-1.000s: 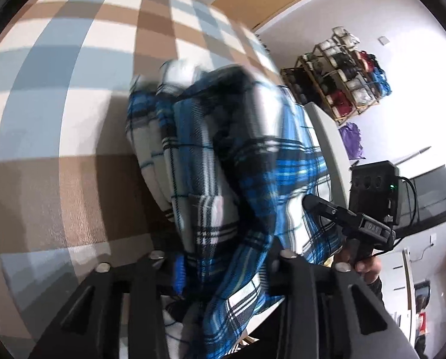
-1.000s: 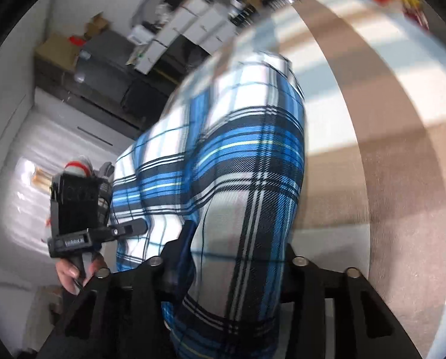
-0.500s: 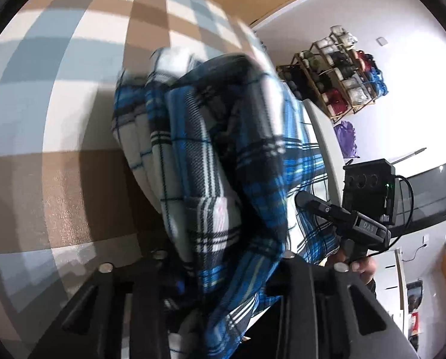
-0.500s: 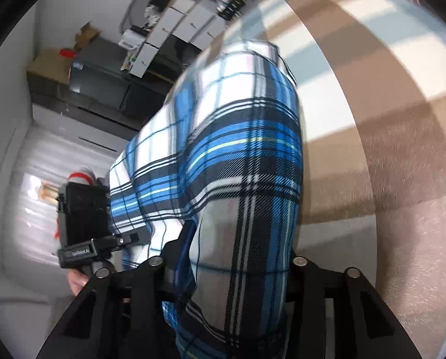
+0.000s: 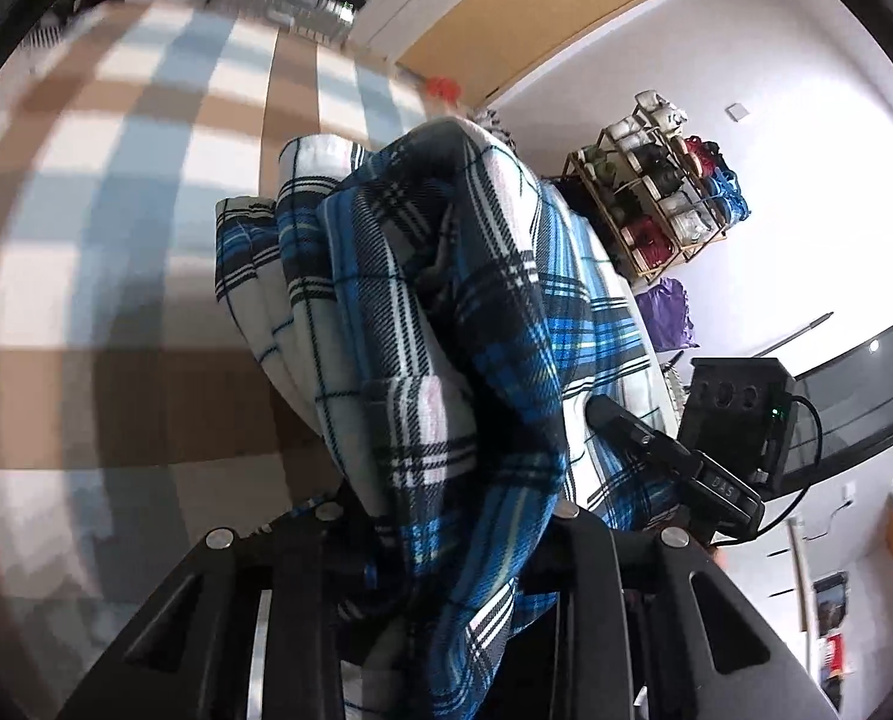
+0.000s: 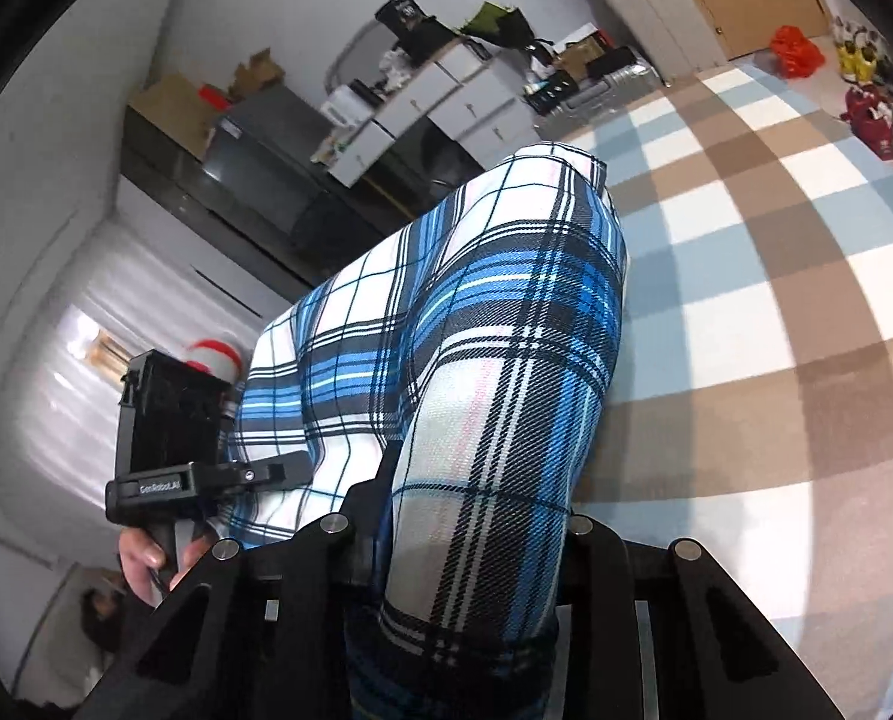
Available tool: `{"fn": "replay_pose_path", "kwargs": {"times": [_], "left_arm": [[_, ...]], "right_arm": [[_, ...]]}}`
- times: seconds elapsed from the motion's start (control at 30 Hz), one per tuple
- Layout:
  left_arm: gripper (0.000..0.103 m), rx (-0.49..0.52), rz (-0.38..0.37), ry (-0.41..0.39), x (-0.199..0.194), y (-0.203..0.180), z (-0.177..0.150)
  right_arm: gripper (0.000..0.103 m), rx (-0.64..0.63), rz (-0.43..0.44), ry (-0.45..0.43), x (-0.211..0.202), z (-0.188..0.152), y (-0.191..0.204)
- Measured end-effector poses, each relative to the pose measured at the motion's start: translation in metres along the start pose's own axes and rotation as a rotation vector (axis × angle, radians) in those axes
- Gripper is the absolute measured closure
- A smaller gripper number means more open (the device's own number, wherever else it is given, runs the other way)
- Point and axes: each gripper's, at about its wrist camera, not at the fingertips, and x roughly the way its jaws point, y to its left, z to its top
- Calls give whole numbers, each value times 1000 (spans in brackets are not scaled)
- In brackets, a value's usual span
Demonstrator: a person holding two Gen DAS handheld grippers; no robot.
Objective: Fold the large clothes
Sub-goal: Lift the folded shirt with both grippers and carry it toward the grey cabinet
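Note:
A large blue, white and black plaid garment (image 5: 422,324) hangs bunched between both grippers, lifted above a brown, blue and white checked surface (image 5: 116,252). My left gripper (image 5: 446,534) is shut on one bunched edge of it. My right gripper (image 6: 458,528) is shut on another edge, where the cloth (image 6: 482,324) stretches smooth away from me. The right gripper also shows at the right of the left wrist view (image 5: 674,456). The left gripper shows at the left of the right wrist view (image 6: 206,474). The fingertips are hidden by cloth.
The checked surface (image 6: 776,300) spreads under the garment. A wooden rack of shoes (image 5: 662,192) stands by the white wall. White cabinets and dark furniture (image 6: 422,102) line the far side. A red bag (image 6: 794,51) lies at the surface's far edge.
Both grippers have risen and tilted up with the garment. More of the room shows beyond the checked surface. The cloth hangs longer and the far hem has moved away.

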Motion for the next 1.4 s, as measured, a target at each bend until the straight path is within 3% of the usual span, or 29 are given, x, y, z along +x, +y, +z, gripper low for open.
{"fn": "replay_pose_path", "kwargs": {"times": [0.23,0.4,0.5,0.77,0.9,1.1,1.2,1.3,1.4], "left_arm": [[80,44,90,-80,-88,-25,7],[80,-2,123,-152,-160,-20,15],[80,-27,182,-204,-210,-12,19],[80,-67,406,-334,-339,29,6],[80,-125,452,-331,-356,68,-11],[79,-282,366,-308,-343,166,-33],[75,-331,253,-336,-331,195,-39],[67,-311,199,-342,-326,206,-43],[53,-316,199,-343,-328,219,-44]], "right_arm": [[72,-40,88,1,5,31,84],[72,-128,118,23,28,57,171],[72,-171,157,32,52,68,222],[72,-214,341,134,165,81,361],[72,-151,408,256,238,67,389],[71,-82,356,378,319,25,383],[69,-67,367,411,332,20,376],[65,-78,349,417,331,23,376],[53,-88,334,448,330,30,375]]}}
